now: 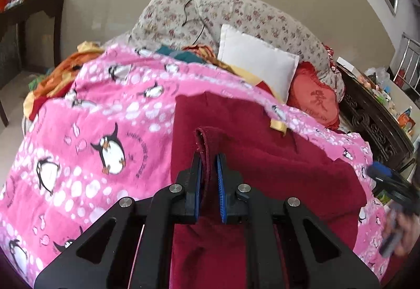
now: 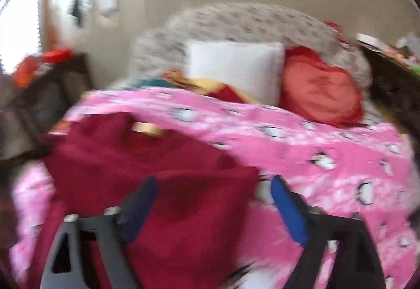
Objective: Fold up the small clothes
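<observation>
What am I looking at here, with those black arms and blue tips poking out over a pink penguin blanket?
There is no robot here. A person holds a hand tool with two fingers, called a gripper, in each hand, and each one carries a wide-angle camera looking along its fingers.

The sharp picture comes from the left gripper. It is shut on a fold of a dark red garment, which lies on the pink penguin blanket covering a bed.

The blurred picture comes from the right gripper. Its fingers stand wide apart above the same garment and pinch nothing.

Behind lie a white pillow and a red cushion. The job is folding small clothes.
</observation>
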`<act>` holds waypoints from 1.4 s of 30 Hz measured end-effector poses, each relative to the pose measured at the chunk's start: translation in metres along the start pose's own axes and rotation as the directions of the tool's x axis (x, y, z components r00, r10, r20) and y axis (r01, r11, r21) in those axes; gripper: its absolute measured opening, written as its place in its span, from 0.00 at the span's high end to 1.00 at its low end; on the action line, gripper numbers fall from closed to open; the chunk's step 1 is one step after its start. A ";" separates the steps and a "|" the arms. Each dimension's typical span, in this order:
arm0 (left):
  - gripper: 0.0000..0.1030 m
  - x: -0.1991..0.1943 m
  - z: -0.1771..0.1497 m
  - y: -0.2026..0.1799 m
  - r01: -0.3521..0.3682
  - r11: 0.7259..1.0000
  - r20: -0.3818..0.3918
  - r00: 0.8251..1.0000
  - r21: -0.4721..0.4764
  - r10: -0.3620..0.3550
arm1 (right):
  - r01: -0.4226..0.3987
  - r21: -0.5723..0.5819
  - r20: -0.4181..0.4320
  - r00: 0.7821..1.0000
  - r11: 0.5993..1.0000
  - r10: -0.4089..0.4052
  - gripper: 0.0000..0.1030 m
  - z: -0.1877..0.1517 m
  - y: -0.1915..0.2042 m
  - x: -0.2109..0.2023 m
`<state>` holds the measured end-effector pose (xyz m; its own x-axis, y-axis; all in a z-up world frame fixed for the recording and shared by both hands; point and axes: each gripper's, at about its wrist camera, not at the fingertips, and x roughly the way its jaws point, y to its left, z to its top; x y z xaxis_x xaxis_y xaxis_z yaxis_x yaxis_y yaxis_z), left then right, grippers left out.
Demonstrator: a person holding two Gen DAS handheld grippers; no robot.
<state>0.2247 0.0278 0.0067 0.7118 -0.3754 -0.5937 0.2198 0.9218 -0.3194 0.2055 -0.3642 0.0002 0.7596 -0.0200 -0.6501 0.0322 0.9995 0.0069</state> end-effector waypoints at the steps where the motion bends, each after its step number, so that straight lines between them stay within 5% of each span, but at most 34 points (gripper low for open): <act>1: 0.91 -0.004 0.002 -0.003 0.002 1.000 0.011 1.000 0.007 -0.002 | 0.004 0.009 -0.050 0.999 1.000 -0.004 0.37 0.001 -0.004 0.017; 3: 0.91 -0.009 0.008 -0.006 0.017 1.000 0.030 0.999 0.014 -0.018 | -0.130 0.074 -0.152 0.978 0.989 0.140 0.81 -0.004 -0.011 0.049; 4: 0.91 -0.013 0.011 -0.008 0.026 0.999 0.046 0.999 0.019 -0.027 | -0.144 0.093 -0.145 0.977 0.985 0.156 0.82 -0.005 -0.013 0.051; 6: 0.91 -0.021 0.014 -0.011 0.025 0.999 0.092 0.995 0.046 -0.029 | -0.102 0.028 -0.044 0.994 0.994 0.103 0.83 -0.004 -0.009 0.034; 8: 0.91 -0.014 0.011 -0.015 -0.053 0.994 0.111 0.993 0.091 0.043 | -0.041 0.017 0.021 0.999 0.999 0.041 0.84 -0.004 -0.010 0.029; 10: 0.91 0.010 0.006 -0.010 -0.081 0.993 0.041 0.996 0.088 0.078 | 0.033 0.003 -0.026 0.999 0.999 -0.033 0.84 -0.005 -0.012 0.049; 12: 0.90 0.037 -0.003 0.005 -0.095 0.995 -0.062 0.993 0.039 0.097 | -0.011 0.055 -0.088 0.996 0.998 0.016 0.83 -0.007 -0.016 0.063; 17: 0.86 0.013 -0.012 0.013 -0.092 0.995 -0.006 0.996 0.025 0.092 | -0.066 0.092 0.021 0.998 0.994 0.064 0.70 -0.011 -0.018 0.006; 23: 0.45 -0.013 0.000 -0.006 -0.044 0.999 0.105 0.994 0.004 0.043 | -0.243 -0.044 0.016 0.970 0.969 0.244 0.70 0.001 0.040 -0.002; 27: 0.44 0.018 -0.005 -0.018 -0.019 0.999 0.027 0.999 0.034 0.018 | -0.259 -0.056 -0.150 0.957 0.964 0.248 0.69 -0.031 0.067 0.031; 29: 0.44 0.039 -0.018 -0.019 -0.040 0.997 -0.045 0.998 0.065 0.043 | -0.275 -0.104 -0.136 0.956 0.956 0.260 0.69 -0.059 0.076 0.021; 32: 0.44 0.042 -0.034 -0.025 -0.088 0.982 0.002 0.996 0.164 0.089 | -0.266 -0.177 -0.136 0.960 0.947 0.244 0.69 -0.078 0.086 0.006; 36: 0.44 0.034 -0.031 -0.027 -0.078 0.986 0.000 0.997 0.147 0.079 | -0.346 -0.097 -0.062 0.938 0.933 0.341 0.69 -0.050 0.074 -0.018; 39: 0.44 0.034 -0.027 -0.022 -0.056 0.993 -0.016 0.998 0.106 0.058 | -0.264 -0.122 0.018 0.963 0.957 0.268 0.69 -0.026 0.084 -0.013; 42: 0.44 0.042 -0.030 -0.020 -0.068 0.992 -0.026 0.997 0.104 0.072 | -0.209 -0.093 -0.046 0.978 0.974 0.205 0.69 -0.011 0.093 0.031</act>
<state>0.2300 -0.0091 -0.0338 0.7077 -0.3109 -0.6344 0.2385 0.9504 -0.1996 0.2250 -0.2712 -0.0272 0.7190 0.1866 -0.6695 -0.1877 0.9796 0.0715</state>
